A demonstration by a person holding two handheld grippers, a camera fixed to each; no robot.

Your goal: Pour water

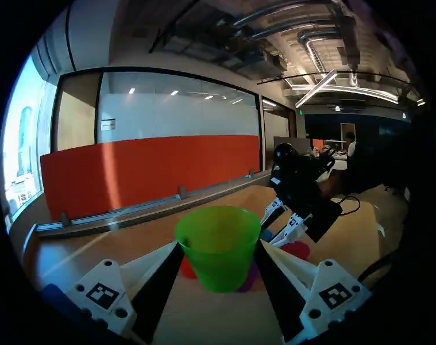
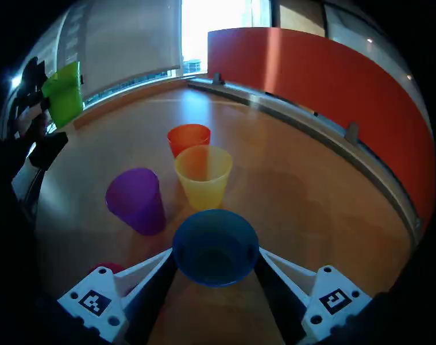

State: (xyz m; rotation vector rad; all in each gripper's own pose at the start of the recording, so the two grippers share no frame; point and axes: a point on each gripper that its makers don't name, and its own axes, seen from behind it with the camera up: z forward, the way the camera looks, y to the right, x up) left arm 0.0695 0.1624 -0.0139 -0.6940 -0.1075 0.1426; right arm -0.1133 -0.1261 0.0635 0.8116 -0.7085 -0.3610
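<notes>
The blue cup, pinched upright in the right gripper above the table, has the green cup (upright too, clamped in the left gripper) held high to its left.

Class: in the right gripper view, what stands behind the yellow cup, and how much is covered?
An orange cup stands behind the yellow cup. Its rim and upper wall show; the yellow cup covers its base.

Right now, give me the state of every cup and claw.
left claw, shut on green cup
green cup, gripped, held aloft
right claw, shut on blue cup
blue cup, gripped, upright
purple cup, upright, free
yellow cup, upright, free
orange cup, upright, free
</notes>
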